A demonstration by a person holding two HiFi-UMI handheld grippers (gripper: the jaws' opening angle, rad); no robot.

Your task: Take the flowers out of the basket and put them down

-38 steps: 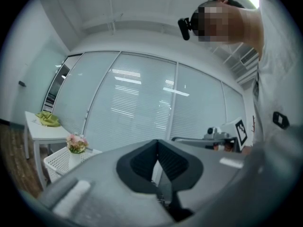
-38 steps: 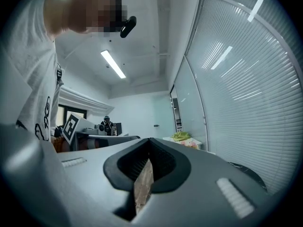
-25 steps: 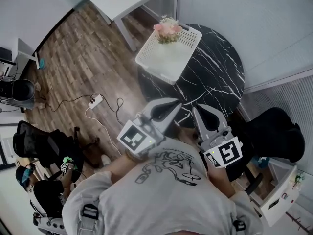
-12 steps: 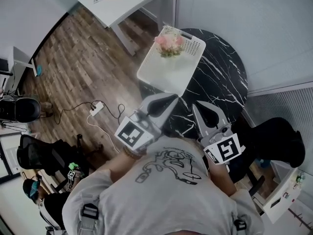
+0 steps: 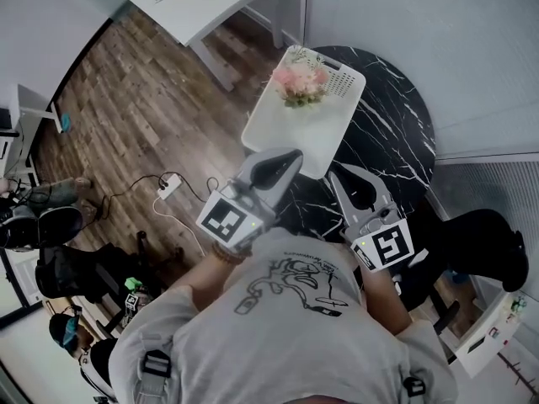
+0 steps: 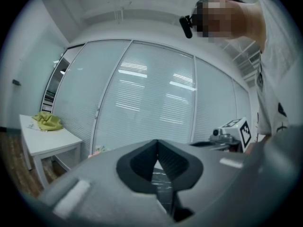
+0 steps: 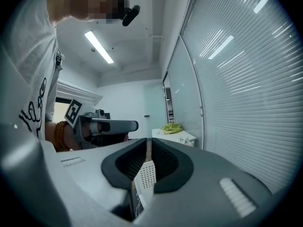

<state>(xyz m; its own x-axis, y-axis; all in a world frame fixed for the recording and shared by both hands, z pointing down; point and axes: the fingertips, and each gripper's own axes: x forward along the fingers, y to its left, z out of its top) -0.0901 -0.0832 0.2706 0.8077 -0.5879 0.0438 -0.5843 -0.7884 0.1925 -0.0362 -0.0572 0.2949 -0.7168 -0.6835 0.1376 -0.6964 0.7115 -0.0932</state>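
- Grey T-shirt (image 5: 278,343), black line drawing (image 5: 290,286) on its chest.
- Brown bead bracelet (image 5: 221,255) beyond the T-shirt's left sleeve.
- Black buckles (image 5: 154,364) at the T-shirt's shoulders.
- Grey left gripper (image 5: 293,154) and right gripper (image 5: 333,169), black-and-white marker cube (image 5: 226,219) on each.

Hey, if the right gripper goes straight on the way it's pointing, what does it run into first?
Most likely the white perforated basket: the right gripper points roughly level at its near wall, which shows through the thin slit between the jaws. Nothing else shows in between, though depth is hard to judge.
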